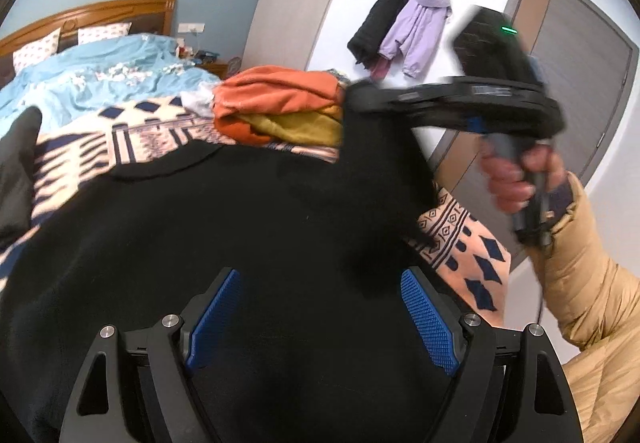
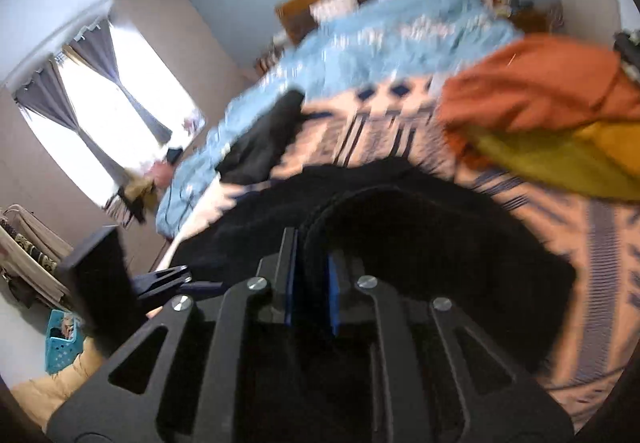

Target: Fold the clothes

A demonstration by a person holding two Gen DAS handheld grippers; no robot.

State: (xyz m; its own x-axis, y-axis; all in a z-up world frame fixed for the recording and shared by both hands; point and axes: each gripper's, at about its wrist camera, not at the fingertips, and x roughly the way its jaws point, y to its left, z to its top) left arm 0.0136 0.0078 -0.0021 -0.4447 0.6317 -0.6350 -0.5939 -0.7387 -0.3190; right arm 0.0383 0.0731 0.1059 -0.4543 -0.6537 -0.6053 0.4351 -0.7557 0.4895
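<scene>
A big bed (image 1: 68, 83) has a patterned blanket (image 1: 460, 239) on it. A black garment (image 1: 200, 227) lies spread on the blanket. An orange and yellow clothes pile (image 1: 280, 107) sits behind it. The right gripper (image 2: 312, 283) pinches a black fold, lifted up. The left gripper (image 1: 320, 319) hangs over the black cloth, jaws wide apart.

Both wrist views (close) share bed (image 1: 80, 147)
</scene>
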